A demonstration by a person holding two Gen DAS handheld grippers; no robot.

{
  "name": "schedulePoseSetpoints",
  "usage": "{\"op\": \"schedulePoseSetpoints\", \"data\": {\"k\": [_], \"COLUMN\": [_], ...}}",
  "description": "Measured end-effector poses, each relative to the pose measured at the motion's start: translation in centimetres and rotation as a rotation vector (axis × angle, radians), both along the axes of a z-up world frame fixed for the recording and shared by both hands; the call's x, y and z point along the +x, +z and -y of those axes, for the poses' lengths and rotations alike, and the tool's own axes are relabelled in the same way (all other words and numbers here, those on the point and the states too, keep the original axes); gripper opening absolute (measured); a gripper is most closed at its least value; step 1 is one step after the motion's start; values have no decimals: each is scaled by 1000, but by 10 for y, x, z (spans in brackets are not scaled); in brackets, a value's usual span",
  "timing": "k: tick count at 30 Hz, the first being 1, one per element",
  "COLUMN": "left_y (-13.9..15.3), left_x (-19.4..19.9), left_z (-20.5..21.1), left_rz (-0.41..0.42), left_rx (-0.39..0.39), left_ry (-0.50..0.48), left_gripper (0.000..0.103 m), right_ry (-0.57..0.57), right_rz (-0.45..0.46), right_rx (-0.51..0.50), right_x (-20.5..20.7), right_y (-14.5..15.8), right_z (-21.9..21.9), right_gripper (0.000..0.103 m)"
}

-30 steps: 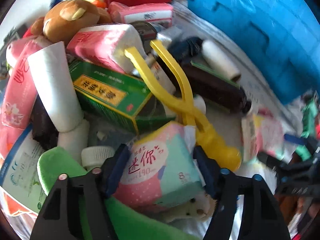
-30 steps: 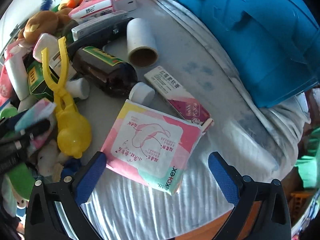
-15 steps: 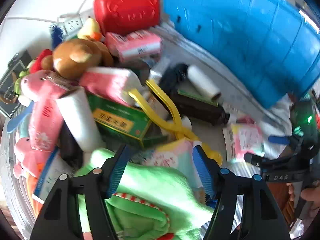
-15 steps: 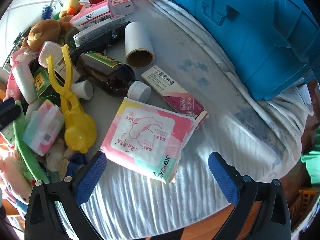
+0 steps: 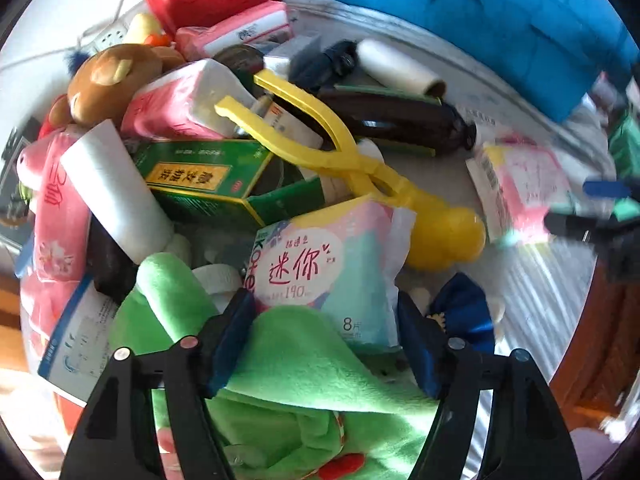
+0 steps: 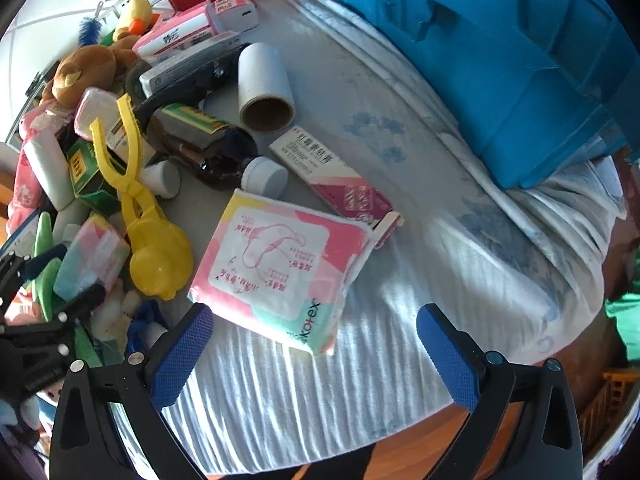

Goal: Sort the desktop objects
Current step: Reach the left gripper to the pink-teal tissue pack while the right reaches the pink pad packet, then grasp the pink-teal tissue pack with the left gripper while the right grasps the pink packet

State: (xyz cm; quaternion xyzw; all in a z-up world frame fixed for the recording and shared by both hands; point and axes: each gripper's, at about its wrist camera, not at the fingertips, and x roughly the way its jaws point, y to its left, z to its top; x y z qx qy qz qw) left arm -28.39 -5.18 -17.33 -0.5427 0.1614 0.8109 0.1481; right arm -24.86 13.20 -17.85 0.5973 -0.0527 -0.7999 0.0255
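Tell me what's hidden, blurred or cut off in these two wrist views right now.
- Left wrist view: the green plush toy runs off the bottom edge, partly behind the left gripper, whose jaws are opening.
- Left wrist view: the right gripper is motion-blurred at the right edge.
- Right wrist view: the blue plastic crate is cut off at the top right.

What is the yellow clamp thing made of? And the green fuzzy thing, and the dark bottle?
The yellow clamp looks like hard, smooth plastic: one even colour with a slight shine. The green fuzzy thing seems to be soft plush cloth, as its surface is nappy and folds. The dark bottle is see-through brown and glossy, so glass or clear plastic; the pictures cannot tell which.
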Motion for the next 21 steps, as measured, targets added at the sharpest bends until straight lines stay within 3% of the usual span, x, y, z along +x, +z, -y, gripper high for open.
{"op": "schedulePoseSetpoints", "data": {"k": [2, 7, 13, 17, 21], "left_y": [3, -3, 23, 33, 44], "left_x": [-5, -10, -6, -7, -2], "left_z": [-3, -9, 5, 18, 37], "left_rz": [-29, -43, -78, -92, -107], "left_rx": [19, -17, 78, 130, 204], "left_ry": [16, 39, 72, 103, 157], "left_gripper": [68, 61, 42, 40, 36], "right_ry": [3, -15, -24, -3, 53], "right_rz": [-2, 13, 26, 42, 17], "right_rx": [1, -14, -60, -67, -24], "right_x": [-3, -15, -28, -32, -24], "right_y": [-1, -6, -13, -15, -2], "right_z": [4, 14, 26, 33, 43], "right_gripper": [103, 103, 103, 103, 74]}}
